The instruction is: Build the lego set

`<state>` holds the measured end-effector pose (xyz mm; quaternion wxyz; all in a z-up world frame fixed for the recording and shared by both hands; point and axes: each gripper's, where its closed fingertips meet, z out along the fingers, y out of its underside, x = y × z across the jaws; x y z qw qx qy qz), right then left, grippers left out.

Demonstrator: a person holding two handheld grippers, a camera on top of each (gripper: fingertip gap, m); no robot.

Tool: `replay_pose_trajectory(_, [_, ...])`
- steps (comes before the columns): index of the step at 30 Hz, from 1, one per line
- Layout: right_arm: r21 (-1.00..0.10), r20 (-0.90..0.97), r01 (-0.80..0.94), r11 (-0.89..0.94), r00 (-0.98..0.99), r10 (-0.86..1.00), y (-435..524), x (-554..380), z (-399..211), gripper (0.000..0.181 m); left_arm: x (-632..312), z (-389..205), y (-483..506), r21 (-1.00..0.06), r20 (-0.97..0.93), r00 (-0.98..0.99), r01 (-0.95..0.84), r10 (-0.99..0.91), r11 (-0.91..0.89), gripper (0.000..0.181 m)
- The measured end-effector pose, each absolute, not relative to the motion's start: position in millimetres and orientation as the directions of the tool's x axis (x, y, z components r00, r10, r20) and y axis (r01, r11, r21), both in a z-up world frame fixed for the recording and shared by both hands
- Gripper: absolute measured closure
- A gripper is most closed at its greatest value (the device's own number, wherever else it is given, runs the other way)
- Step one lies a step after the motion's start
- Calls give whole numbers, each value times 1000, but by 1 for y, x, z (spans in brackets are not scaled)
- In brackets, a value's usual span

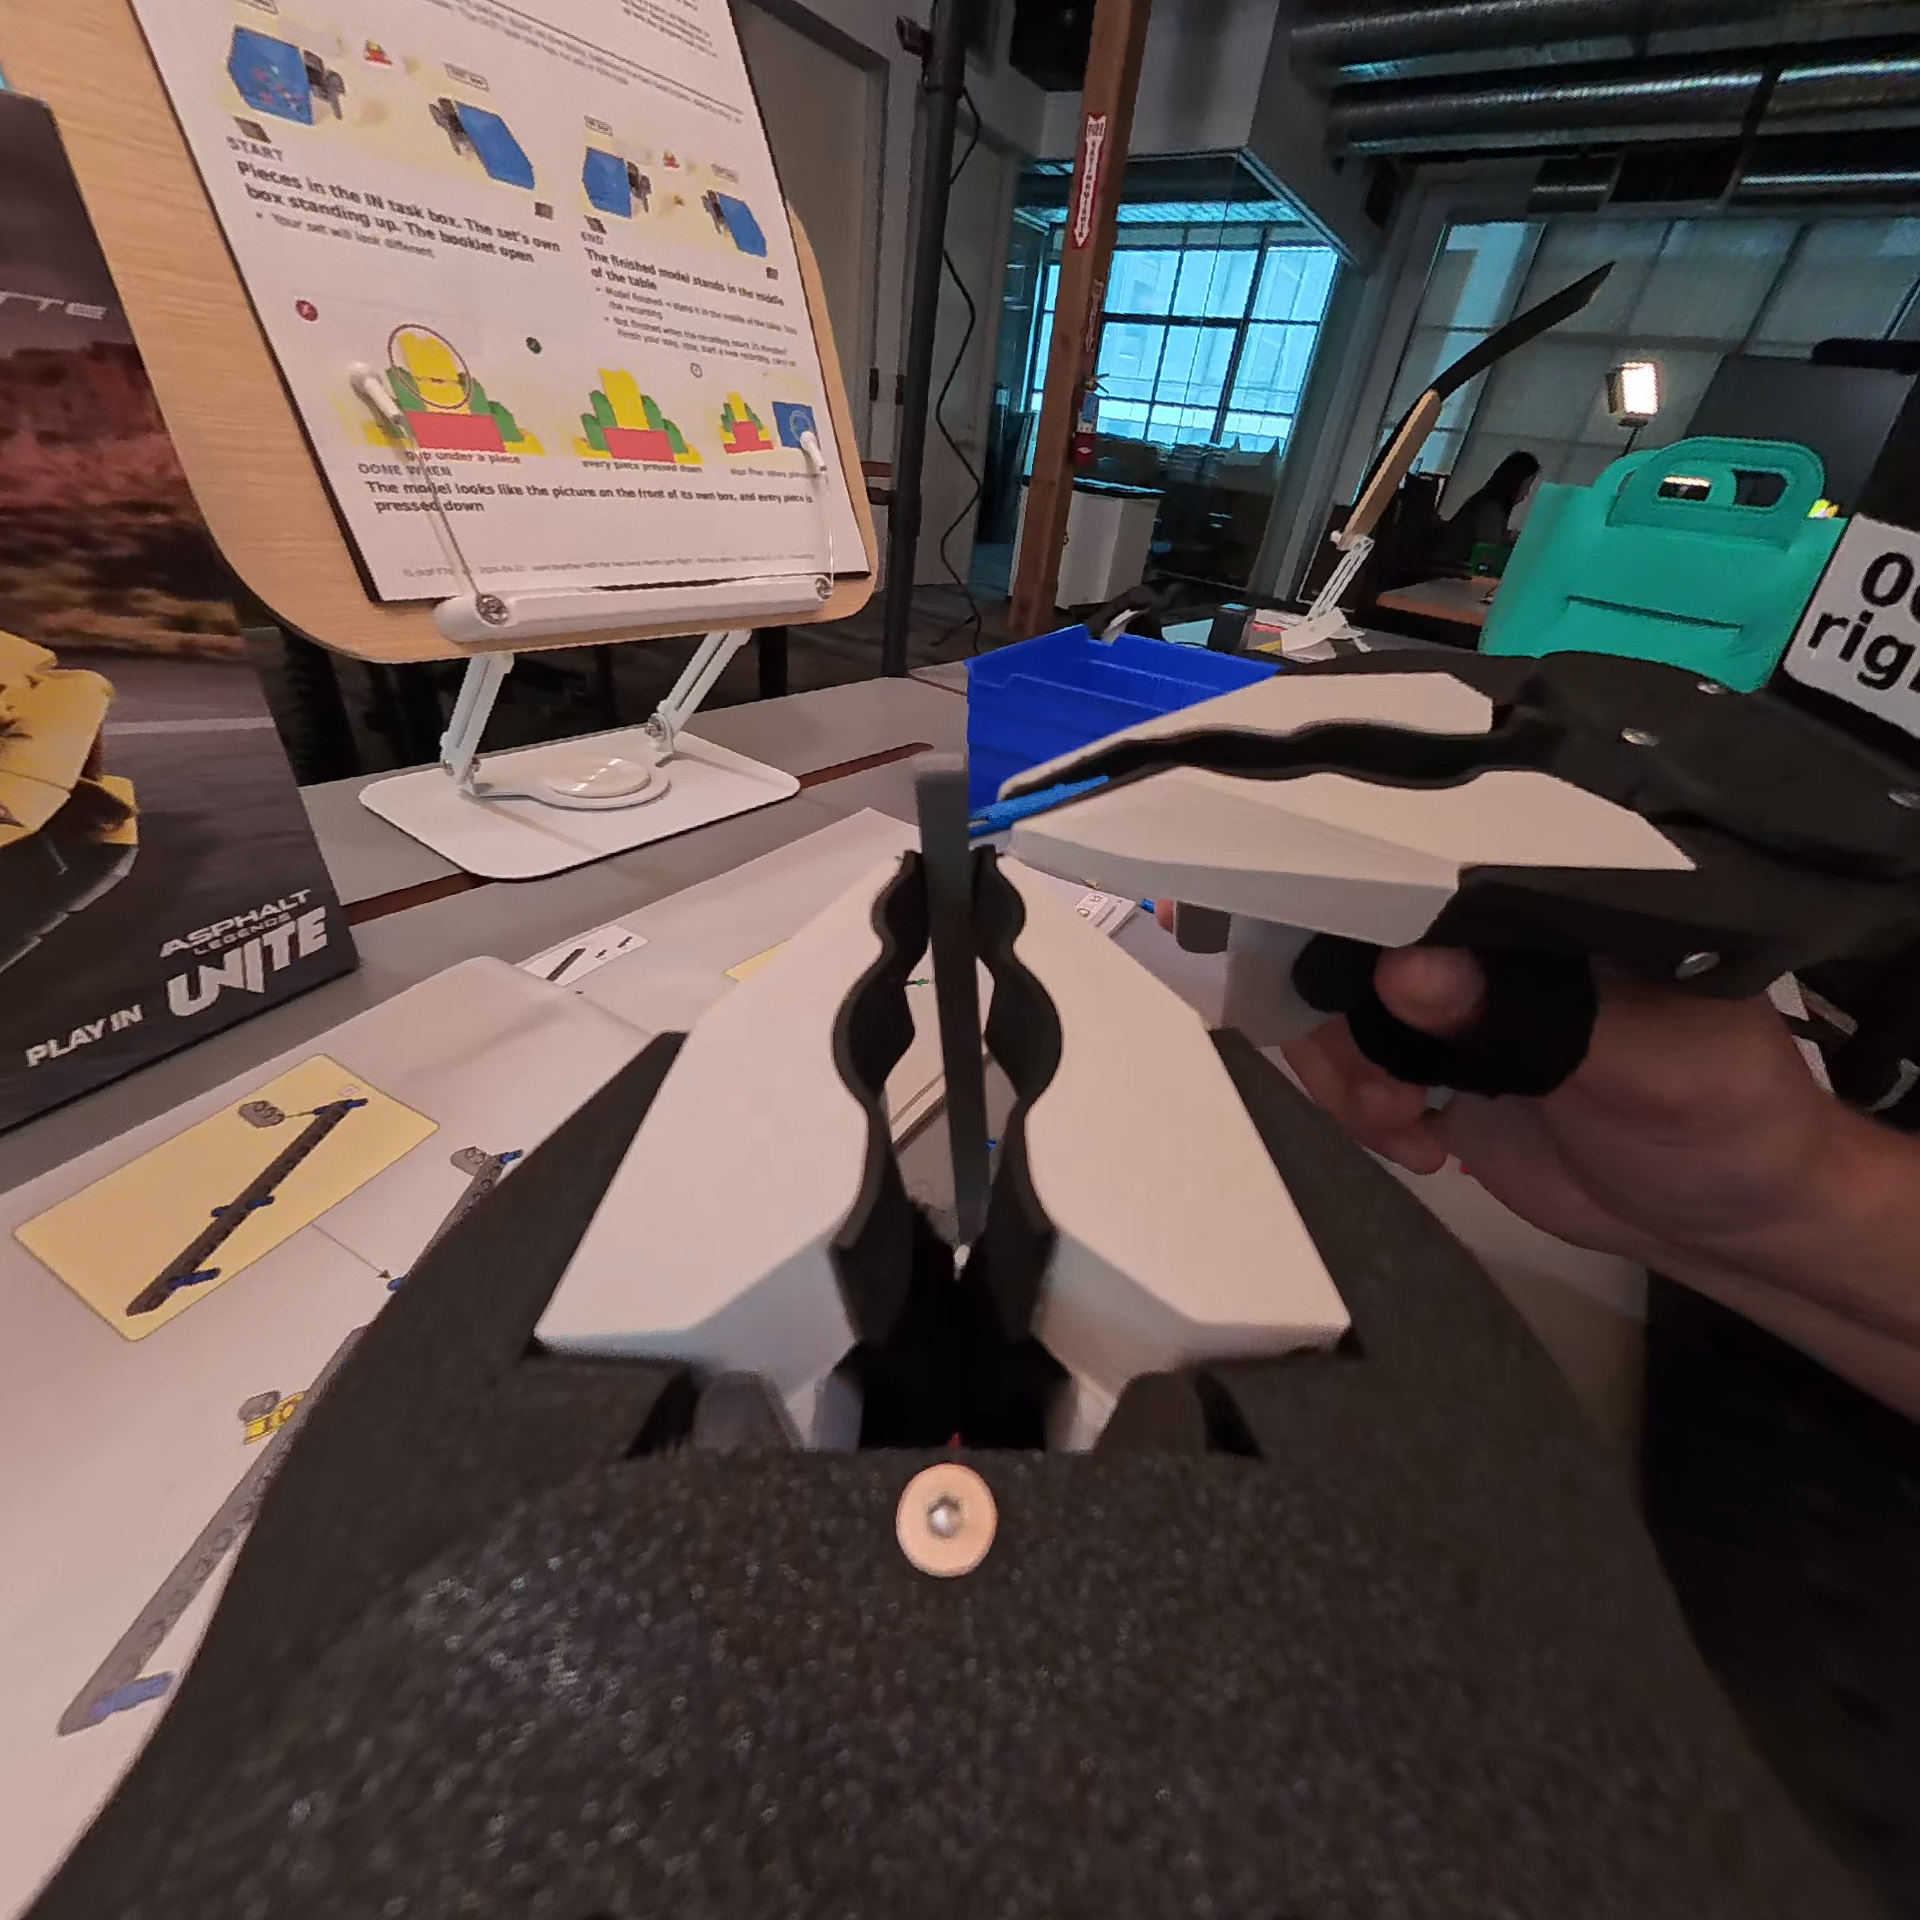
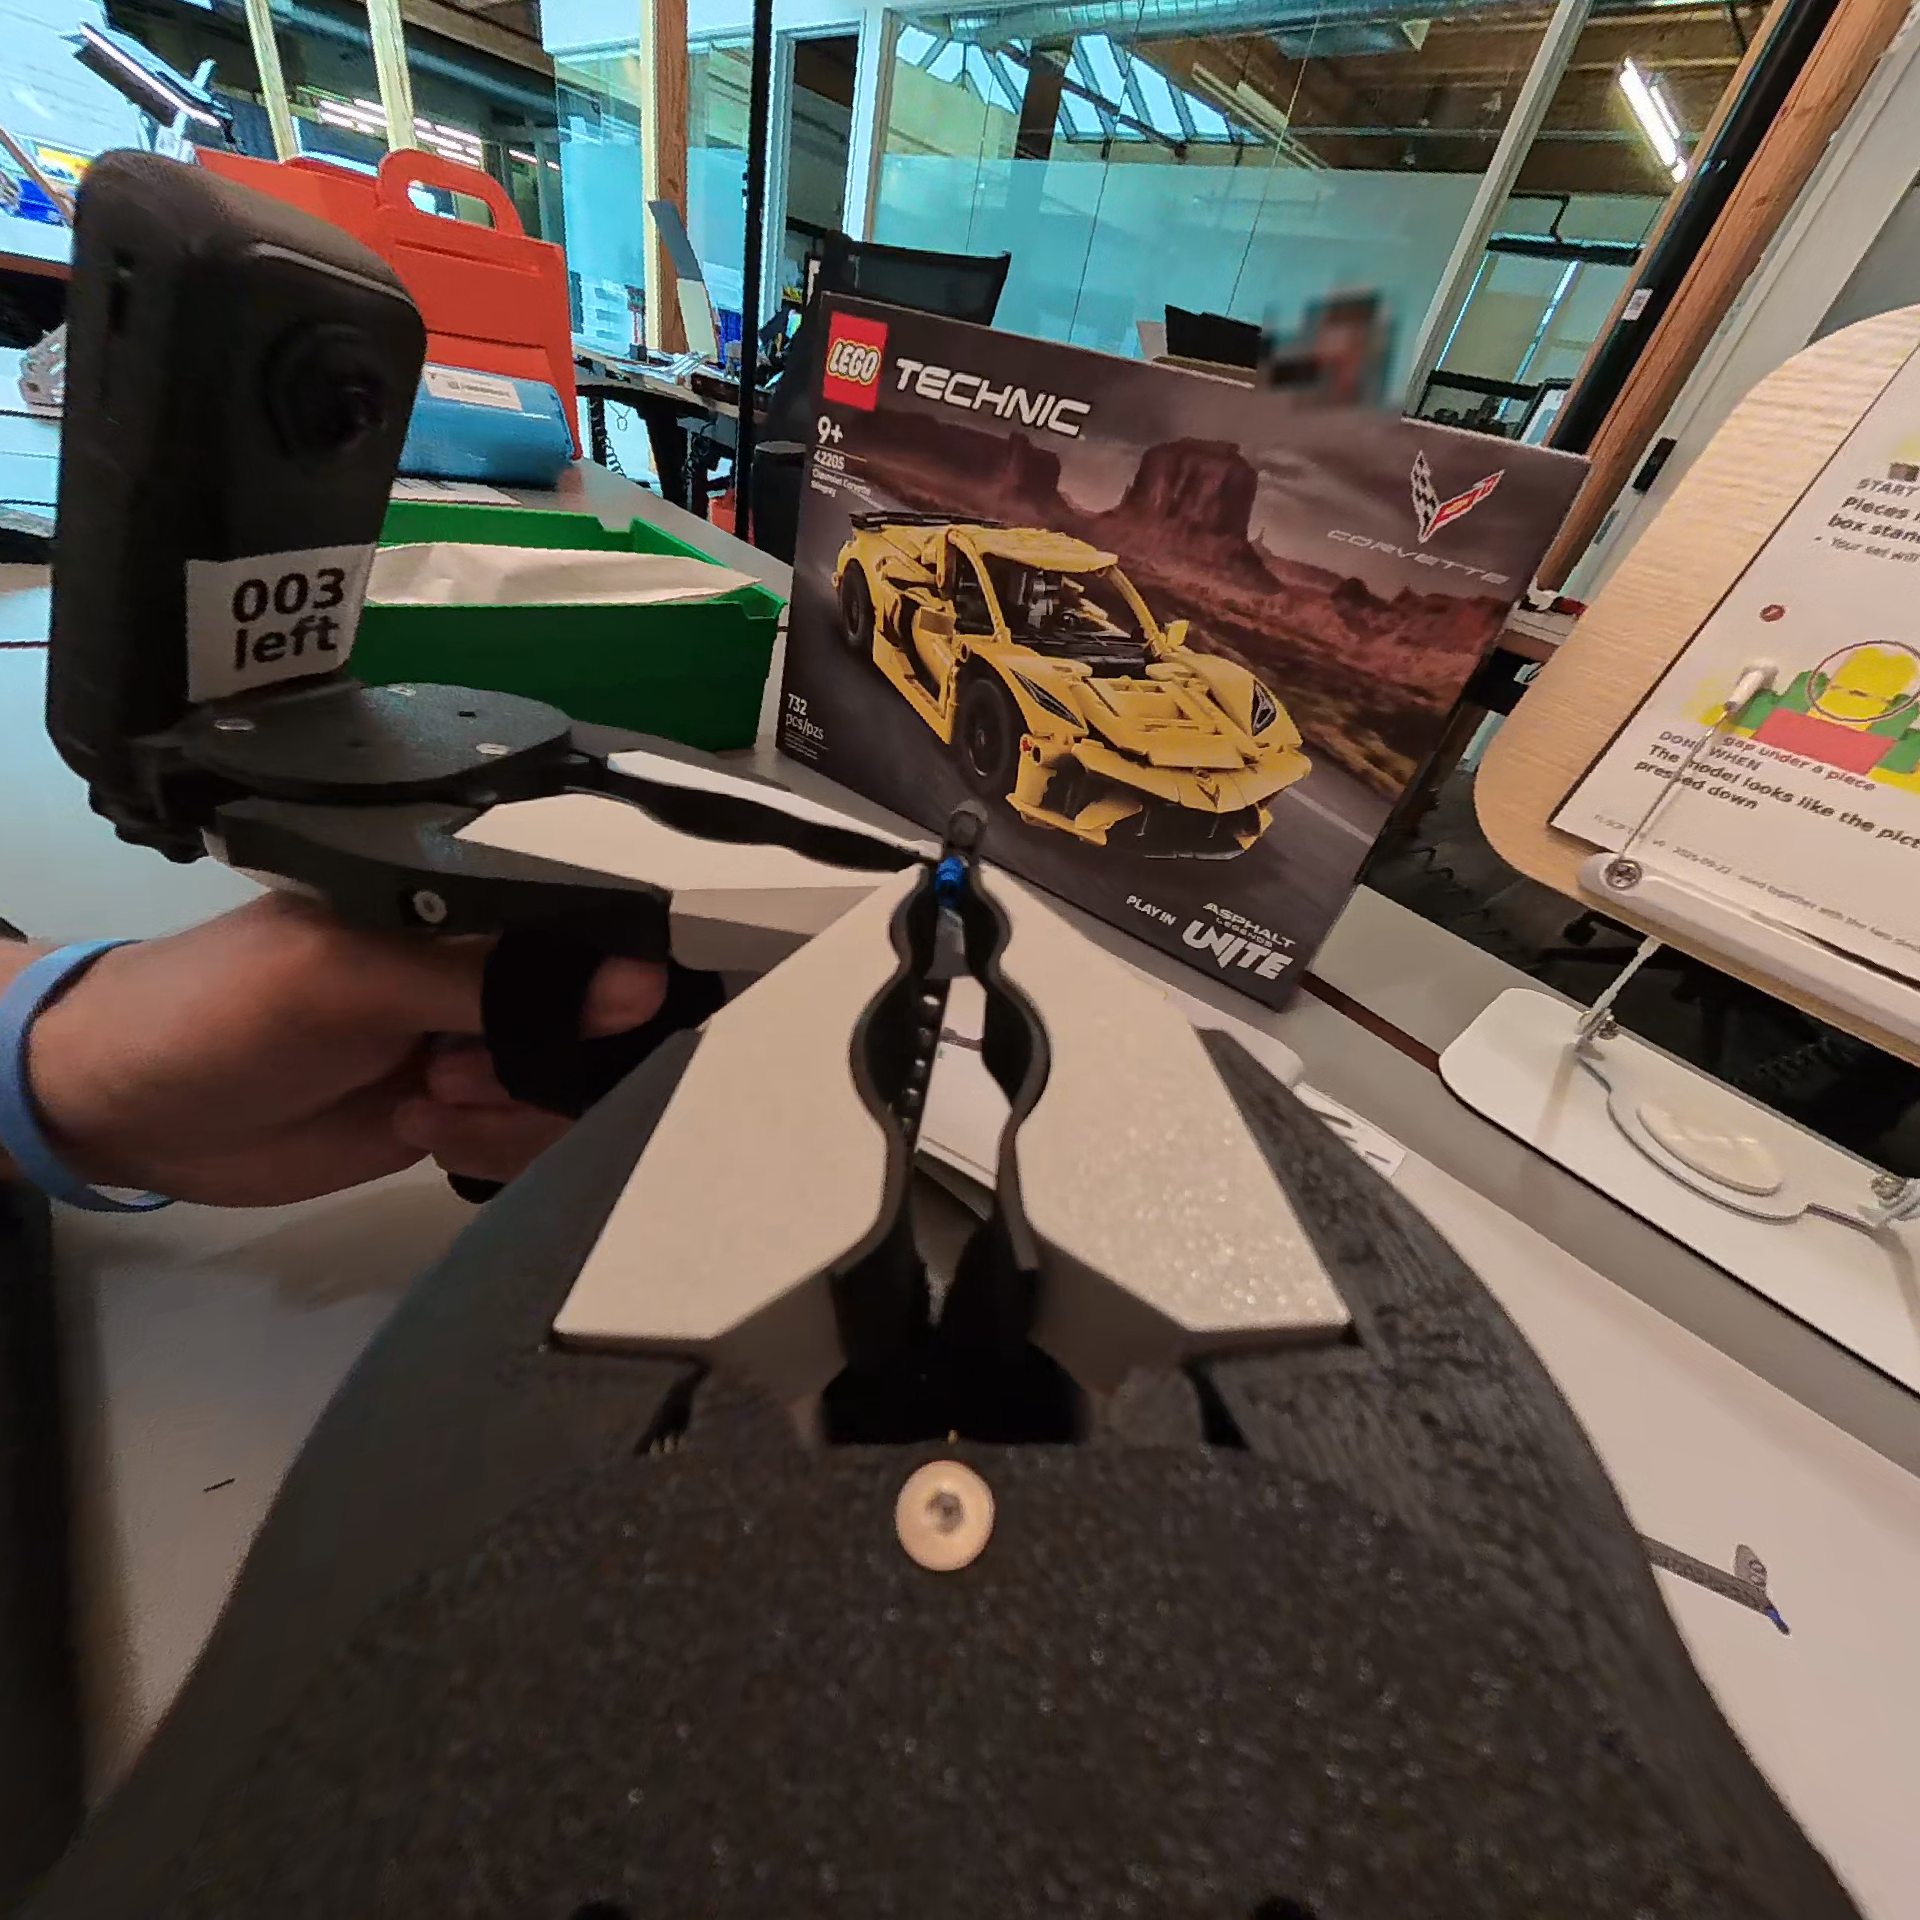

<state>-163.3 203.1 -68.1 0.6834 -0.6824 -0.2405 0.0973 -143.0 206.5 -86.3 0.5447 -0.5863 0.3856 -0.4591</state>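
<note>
My left gripper (image 1: 948, 862) is shut on a long dark grey beam (image 1: 954, 1039) that stands upright across its fingertips, edge-on to the camera. My right gripper (image 1: 1013, 821) comes in from the right, shut on a small blue pin (image 1: 1039, 805) whose end meets the beam's upper part. In the right wrist view the beam (image 2: 925, 1039) shows its row of holes between my right gripper's fingers (image 2: 951, 883), with the blue pin (image 2: 948, 883) at their tips. The left gripper (image 2: 914, 857) reaches in from the left. Both are held above the table.
The open instruction booklet (image 1: 208, 1195) lies on the table under the grippers. The set's box (image 2: 1143, 623) stands behind. A paper sheet on a wooden stand (image 1: 520, 312) is back right of it. A blue bin (image 1: 1081, 696) and a green bin (image 2: 582, 634) sit at the far edges. Only a small space, under 4 cm, lies between the two pairs of fingers.
</note>
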Motion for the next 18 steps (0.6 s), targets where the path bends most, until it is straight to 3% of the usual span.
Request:
replay_pose_trajectory(8, [-974,226,209,87,867,445,204,-165,-65,178,-145,-84,207,-997,73,320,52,-945,-60,174])
replay_pose_trajectory(12, [-989,146,116,93,868,475,202,-168,-60,178,-149,-78,208,-997,-42,388,36,-921,61,174])
replay_pose_trajectory(18, [-993,85,32,113,864,497,202,-172,-56,178,-153,-73,209,-995,-34,419,75,-907,72,174])
